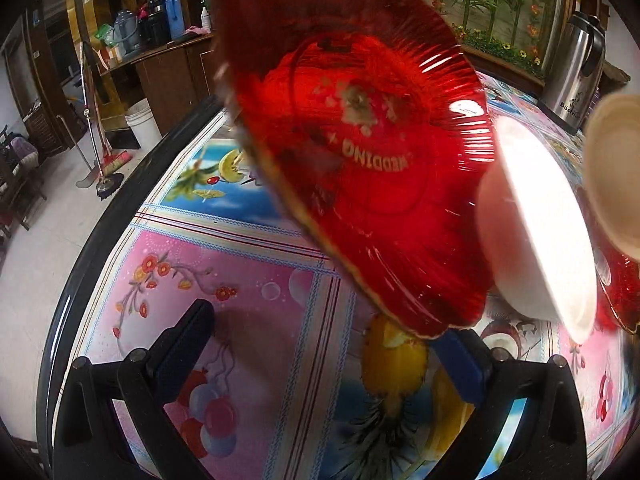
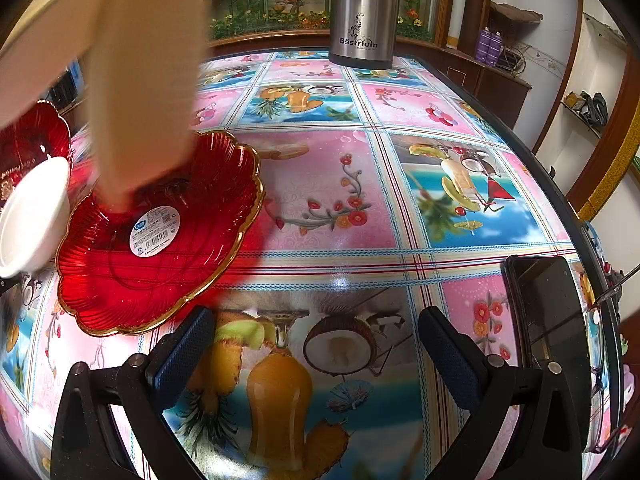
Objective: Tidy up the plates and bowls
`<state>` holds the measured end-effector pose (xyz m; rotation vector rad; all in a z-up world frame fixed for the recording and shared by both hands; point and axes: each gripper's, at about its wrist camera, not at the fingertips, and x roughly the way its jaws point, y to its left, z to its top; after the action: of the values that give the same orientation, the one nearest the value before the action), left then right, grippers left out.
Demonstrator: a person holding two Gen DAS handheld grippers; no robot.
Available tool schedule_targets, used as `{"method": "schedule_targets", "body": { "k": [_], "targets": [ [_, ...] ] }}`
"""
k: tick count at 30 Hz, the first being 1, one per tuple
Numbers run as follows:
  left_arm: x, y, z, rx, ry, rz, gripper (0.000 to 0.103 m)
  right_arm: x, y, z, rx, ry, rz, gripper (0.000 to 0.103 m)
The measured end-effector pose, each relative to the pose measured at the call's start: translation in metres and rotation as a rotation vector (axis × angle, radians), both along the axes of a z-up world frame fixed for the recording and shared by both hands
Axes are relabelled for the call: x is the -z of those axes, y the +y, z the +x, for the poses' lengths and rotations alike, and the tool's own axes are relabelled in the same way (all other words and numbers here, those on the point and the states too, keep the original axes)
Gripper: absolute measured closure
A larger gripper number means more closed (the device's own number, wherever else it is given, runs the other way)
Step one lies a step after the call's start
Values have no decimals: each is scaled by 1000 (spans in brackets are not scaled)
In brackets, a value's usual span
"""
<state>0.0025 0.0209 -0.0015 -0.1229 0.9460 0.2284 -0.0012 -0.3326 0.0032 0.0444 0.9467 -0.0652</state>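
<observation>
Left wrist view: the left gripper (image 1: 324, 360) is spread wide, a tilted red plate (image 1: 360, 184) blurred above it, perhaps touching its right finger. The right gripper (image 2: 316, 340) gapes empty beside another red plate (image 2: 160, 248) on the table (image 2: 400, 200).

Plate (image 2: 160, 240) on table (image 2: 400, 200), bowl (image 2: 32, 216) at its left; flask (image 2: 364, 12) behind at far edge.
</observation>
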Motion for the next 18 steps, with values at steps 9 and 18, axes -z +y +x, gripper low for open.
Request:
{"method": "schedule_targets", "body": {
  "k": [9,18],
  "targets": [
    [0,1,0,0,-1,0,0,0,0,0,0,0,0,1],
    [0,-2,0,0,-1,0,0,0,0,0,0,0,0,1]
  ]
}}
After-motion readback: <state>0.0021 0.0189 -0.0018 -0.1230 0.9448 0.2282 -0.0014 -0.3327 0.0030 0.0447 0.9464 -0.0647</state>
